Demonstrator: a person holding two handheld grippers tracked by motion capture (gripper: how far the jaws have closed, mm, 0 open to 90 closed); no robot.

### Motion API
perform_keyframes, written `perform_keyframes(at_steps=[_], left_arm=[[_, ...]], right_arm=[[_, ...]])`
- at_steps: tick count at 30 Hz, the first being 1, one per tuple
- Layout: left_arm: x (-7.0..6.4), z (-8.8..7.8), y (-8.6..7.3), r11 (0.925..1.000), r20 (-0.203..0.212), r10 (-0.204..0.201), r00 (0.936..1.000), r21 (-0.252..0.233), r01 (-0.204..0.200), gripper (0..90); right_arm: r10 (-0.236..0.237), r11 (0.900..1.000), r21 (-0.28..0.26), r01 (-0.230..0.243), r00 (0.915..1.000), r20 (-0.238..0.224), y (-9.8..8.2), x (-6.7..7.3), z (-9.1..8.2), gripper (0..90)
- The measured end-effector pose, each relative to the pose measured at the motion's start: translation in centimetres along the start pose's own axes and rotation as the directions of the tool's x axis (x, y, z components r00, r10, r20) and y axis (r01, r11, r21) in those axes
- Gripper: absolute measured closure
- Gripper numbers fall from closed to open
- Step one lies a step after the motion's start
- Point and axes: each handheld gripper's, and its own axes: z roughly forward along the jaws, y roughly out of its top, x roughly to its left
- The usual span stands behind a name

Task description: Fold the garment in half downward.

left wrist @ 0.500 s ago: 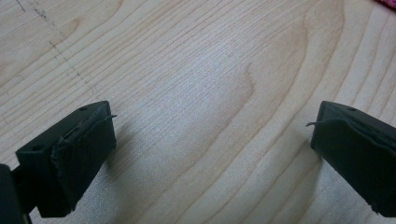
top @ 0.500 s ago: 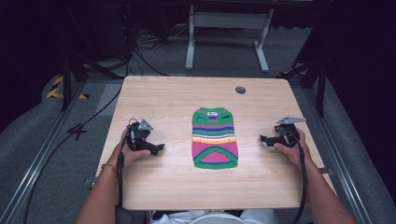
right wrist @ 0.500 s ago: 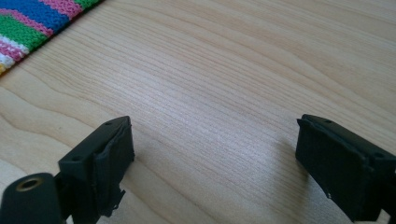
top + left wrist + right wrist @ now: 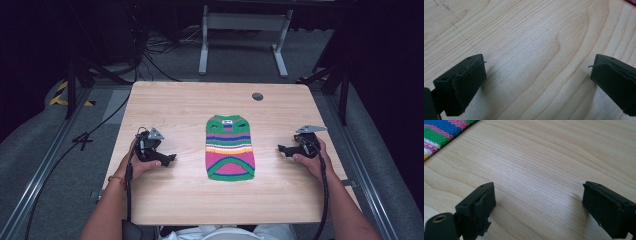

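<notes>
A small knitted sweater with green, blue, pink and yellow stripes lies flat in the middle of the wooden table. My left gripper rests on the table to the sweater's left, held in a hand, jaws wide apart over bare wood. My right gripper rests on the sweater's right side, also held in a hand, jaws apart with nothing between them. A corner of the sweater shows at the top left of the right gripper view. Both grippers point toward the sweater without touching it.
A round cable hole sits near the table's far right corner. Behind the table stands a grey metal frame on a carpeted floor. Cables trail from both grippers off the near edge.
</notes>
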Motion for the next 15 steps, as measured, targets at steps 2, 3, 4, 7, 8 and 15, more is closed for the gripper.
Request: perform_keyframes(at_steps=[2,3,4,7,8,15], left_arm=[[0.1,-0.1,0.1,0.9999,-0.014,0.005,0.9999,0.009,-0.005,1.4],[0.1,-0.3,0.2,0.9997,-0.014,0.001,0.9999,0.023,-0.001,3.0],[0.1,-0.3,0.2,1.0,0.003,-0.001,1.0,0.008,0.001,6.3],[0.3,-0.5,0.2,0.9999,0.02,-0.007,0.9998,-0.008,0.007,14.5],[0.4,-0.4,0.4,0.9999,0.021,-0.002,0.9998,-0.013,0.002,23.5],[1.1,-0.4,2.5,0.9983,0.056,-0.029,0.998,-0.048,0.032,32.4]], right_arm=[[-0.006,1.0,0.008,0.006,1.0,-0.007,0.1,0.0,-0.1,13.5],[-0.011,1.0,0.01,0.011,0.9999,-0.012,0.1,0.0,-0.1,14.9],[-0.016,1.0,0.016,0.016,0.9997,-0.017,0.2,0.1,-0.1,16.8],[-0.025,0.999,0.028,0.026,0.9991,-0.035,0.6,0.3,-0.1,20.9],[-0.031,0.999,0.032,0.033,0.9987,-0.041,0.8,0.4,-0.1,24.0],[-0.069,0.998,-0.001,0.069,0.994,-0.085,3.0,1.3,0.0,38.7]])
